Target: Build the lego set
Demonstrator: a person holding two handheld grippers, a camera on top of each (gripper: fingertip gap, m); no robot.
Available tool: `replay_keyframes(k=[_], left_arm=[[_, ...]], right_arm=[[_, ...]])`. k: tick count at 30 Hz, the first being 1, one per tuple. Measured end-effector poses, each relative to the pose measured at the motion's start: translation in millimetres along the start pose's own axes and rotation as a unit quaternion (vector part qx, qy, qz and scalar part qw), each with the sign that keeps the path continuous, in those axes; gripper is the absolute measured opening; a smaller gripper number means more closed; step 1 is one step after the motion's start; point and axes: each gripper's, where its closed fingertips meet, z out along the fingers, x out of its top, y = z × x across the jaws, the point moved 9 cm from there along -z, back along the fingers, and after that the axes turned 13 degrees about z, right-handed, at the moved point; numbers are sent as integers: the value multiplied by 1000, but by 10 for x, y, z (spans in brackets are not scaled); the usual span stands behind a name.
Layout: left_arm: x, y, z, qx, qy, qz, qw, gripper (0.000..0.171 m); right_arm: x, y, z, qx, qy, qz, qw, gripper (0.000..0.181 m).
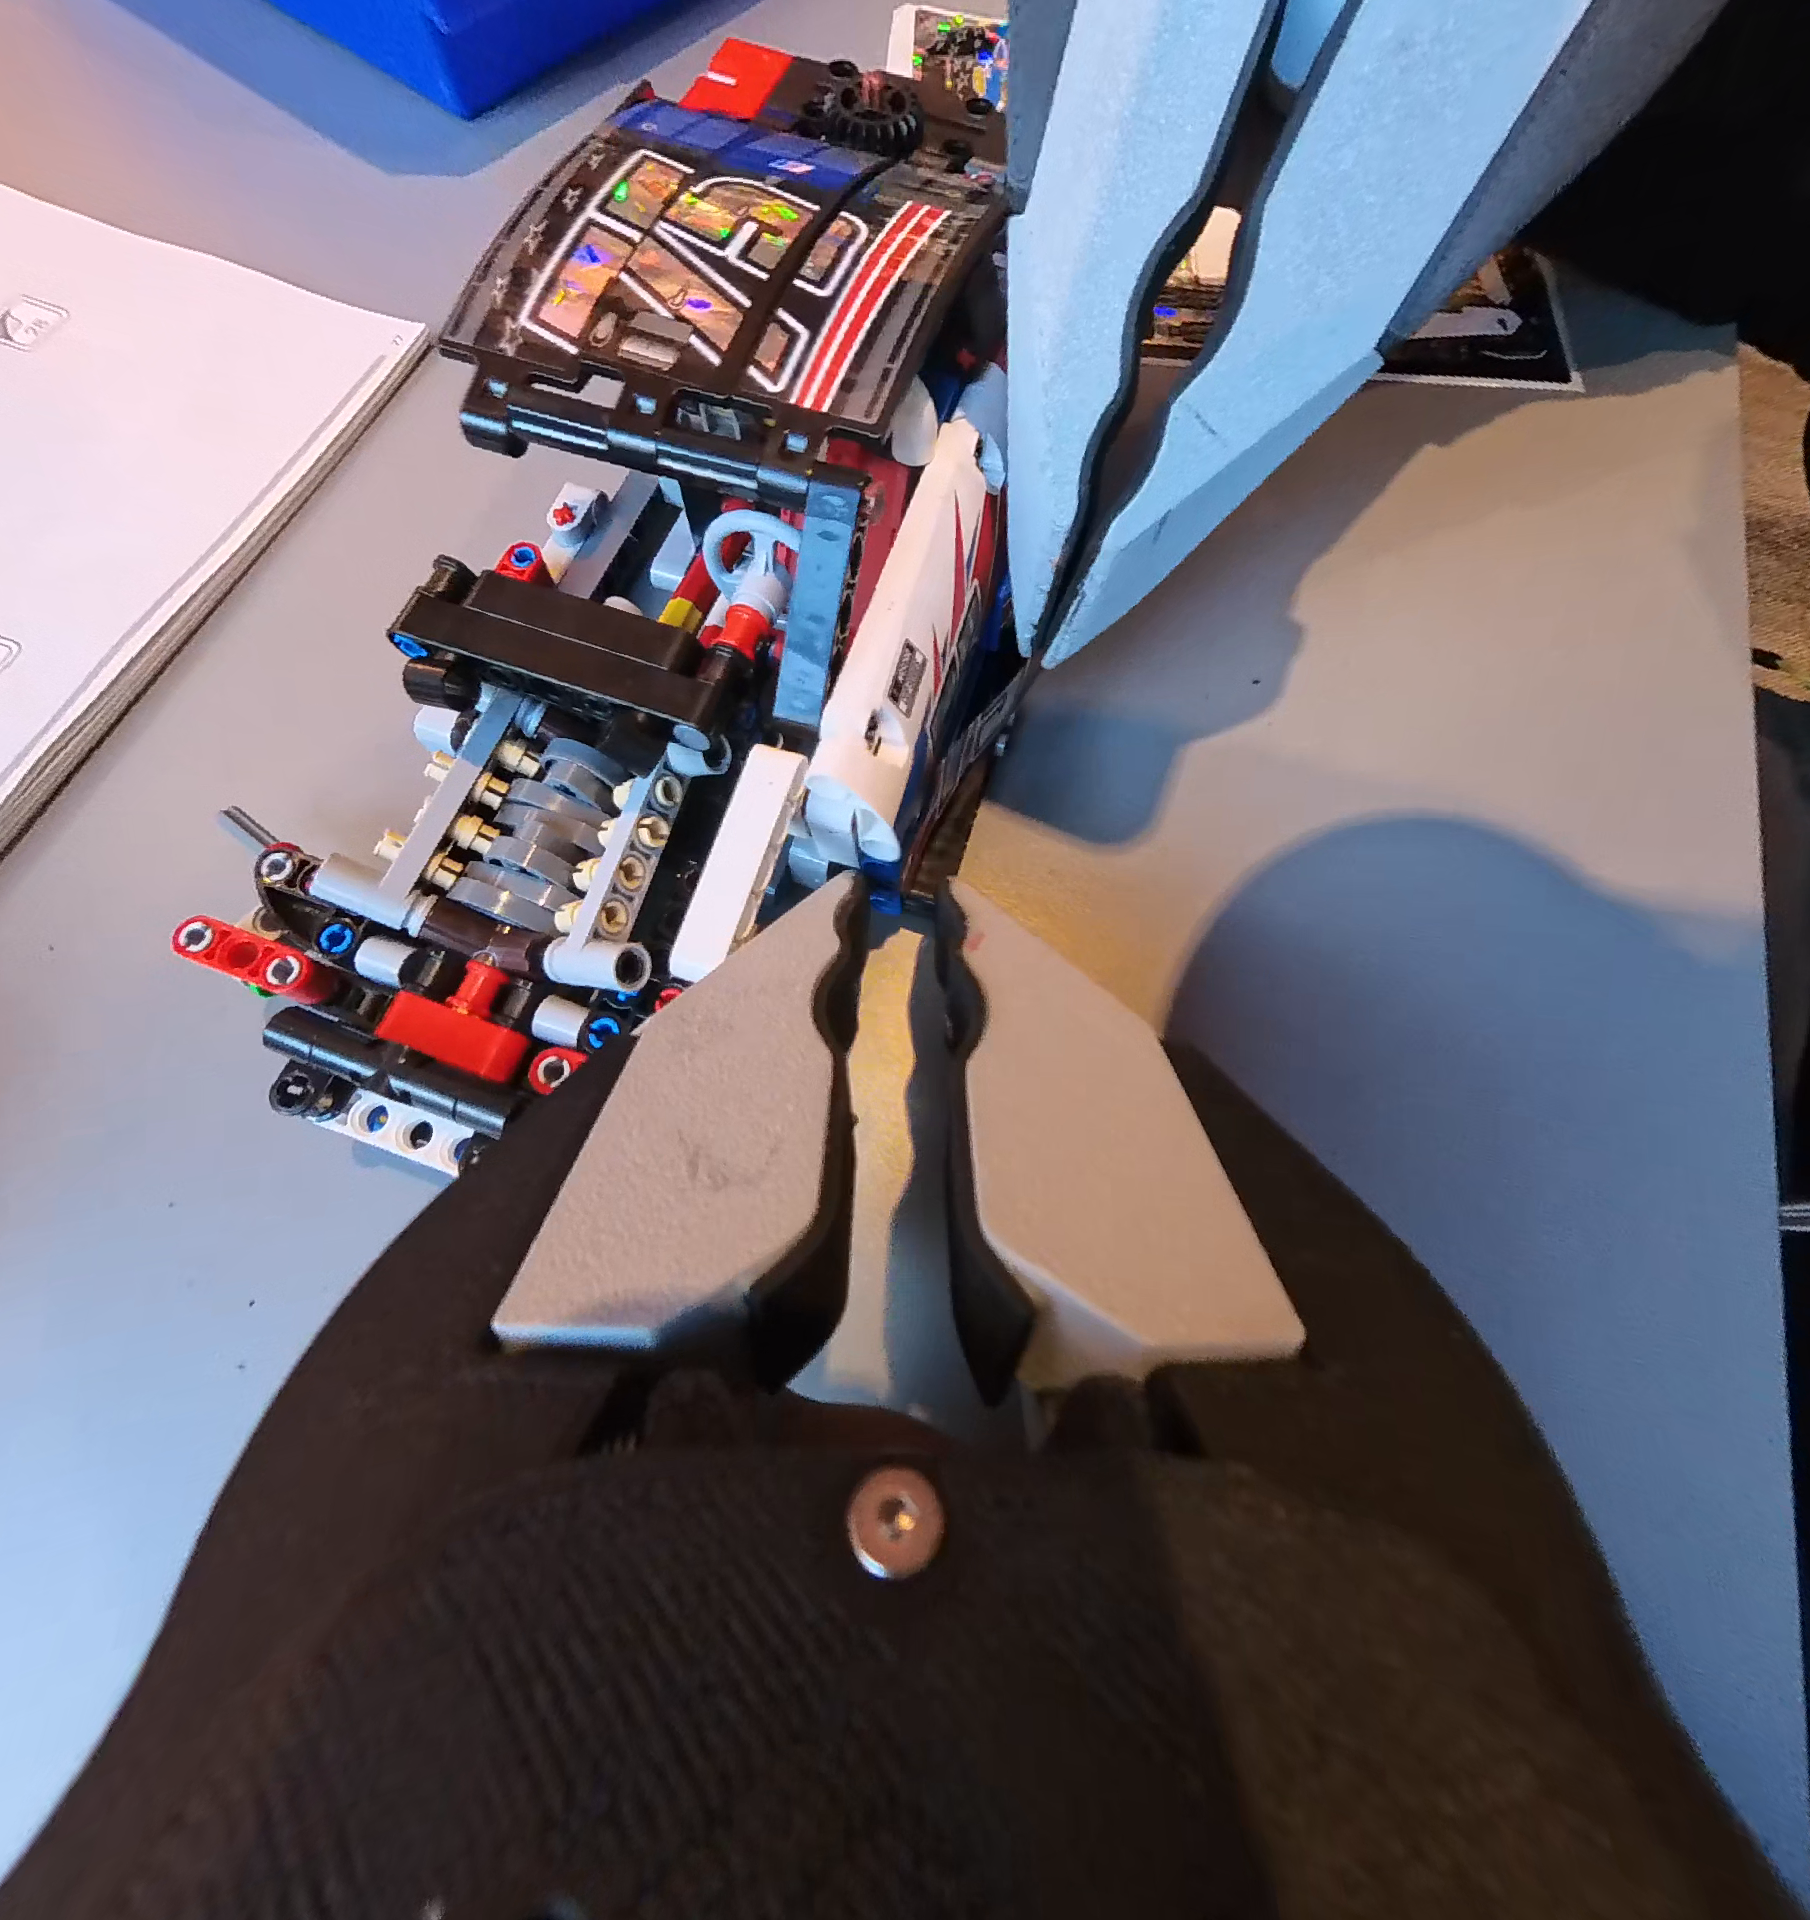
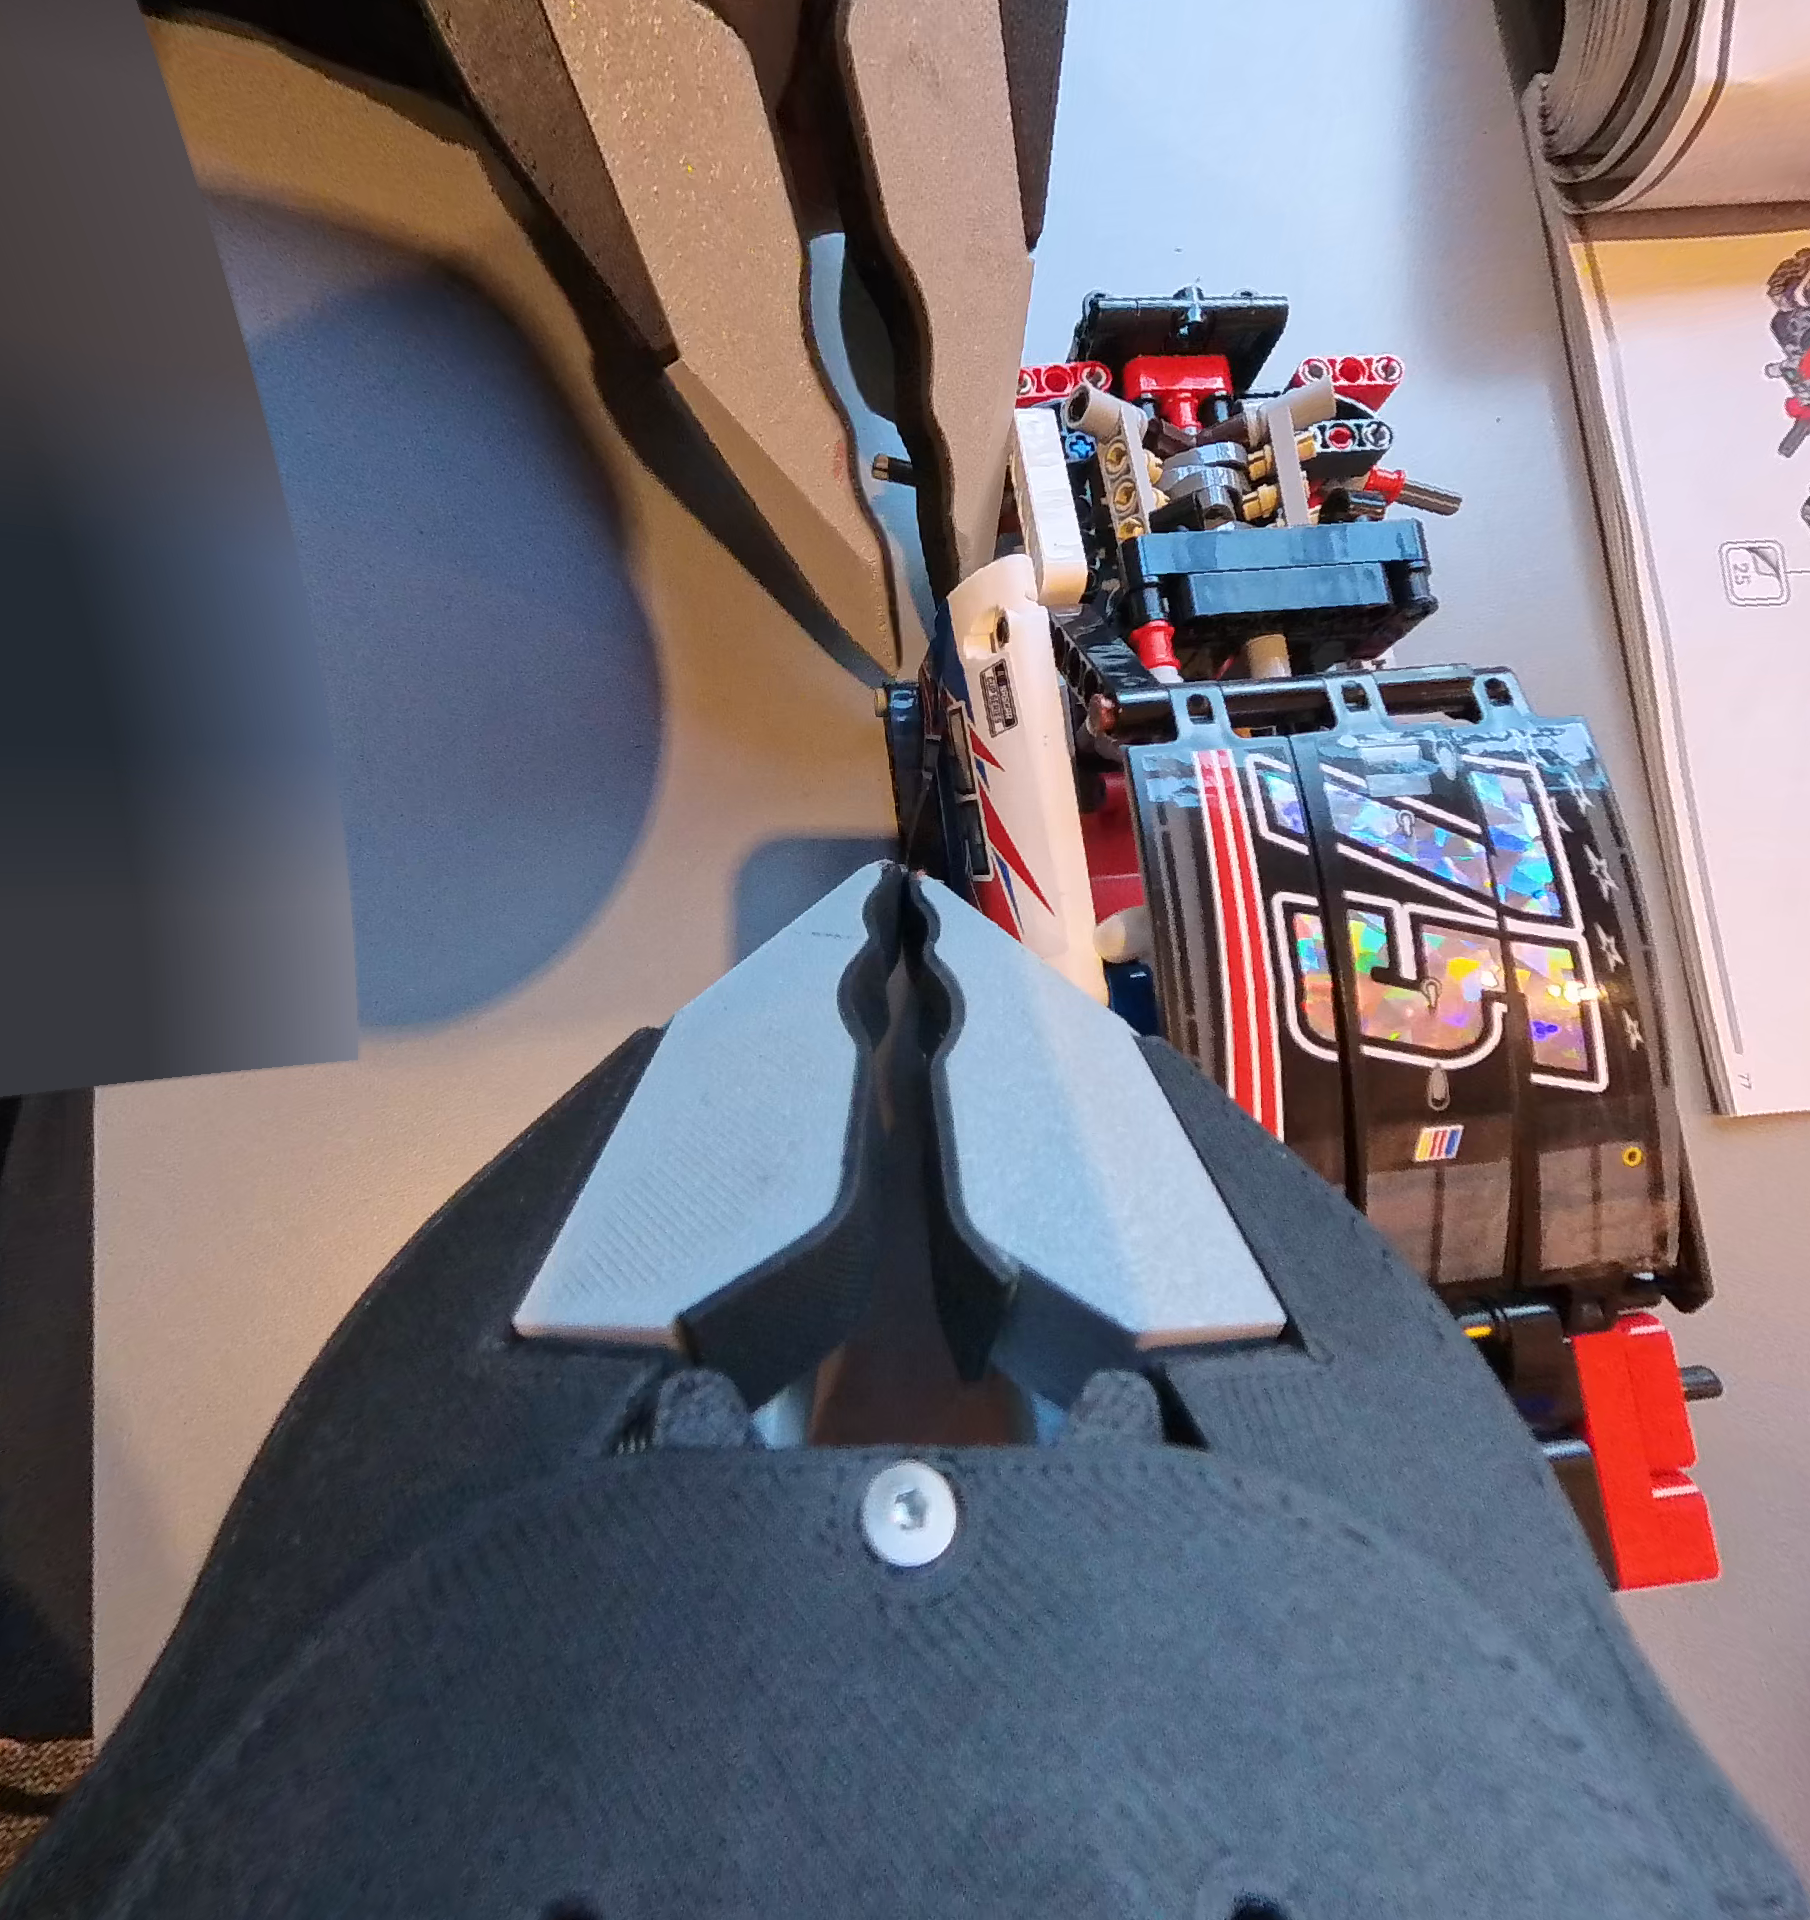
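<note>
Lego car (image 1: 693,582), a half-built racer with a black roof panel (image 1: 714,281) bearing holographic stickers and an exposed engine block (image 1: 548,831) at its nose, sits on the grey bench (image 1: 1400,935) just right of the open instruction booklet (image 1: 132,488), and I have both tools working along its near side. My left hand-held gripper (image 1: 896,904) shows a narrow gap between its fingers, tips right at the lower edge of the car's white side panel (image 1: 911,665), close to the front; nothing is visibly held between them, so I read it as slightly spread rather than pinching. My right hand-held gripper (image 2: 901,873) has its fingertips pressed almost together, and in the right wrist view a thin dark strip or edge at the car's flank (image 2: 916,790) runs up from the tips; I judge it is nipping that sliver, though the contact is too small to be sure. The step in hand looks like seating or adjusting a trim piece along the flank. To do it well, I would keep the left tool braced low against the body so the model cannot slide toward the booklet, press with the right along the panel's own line rather than across it, and use small force, since the side panel hangs on few pins and could pop off. A blue box (image 1: 527,42) lies at the far edge, clear of the work.
</note>
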Motion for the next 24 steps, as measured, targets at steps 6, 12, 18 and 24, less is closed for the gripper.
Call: replay_keyframes(k=[6, 12, 18, 24], left_arm=[[1, -5, 4, 11, -1, -12, 1000, 4], [13, 17, 21, 28, -7, -21, 999, 2], [24, 43, 33, 40, -12, -13, 999, 2], [23, 46, 33, 41, -12, -12, 999, 2]], right_arm=[[2, 3, 3, -2, 0, 0, 1000, 0], [0, 12, 6, -10, -2, -1, 1000, 0], [1, 7, 15, -28, -8, -8, 1000, 0], [8, -13, 26, -43, -10, -5, 999, 0]])
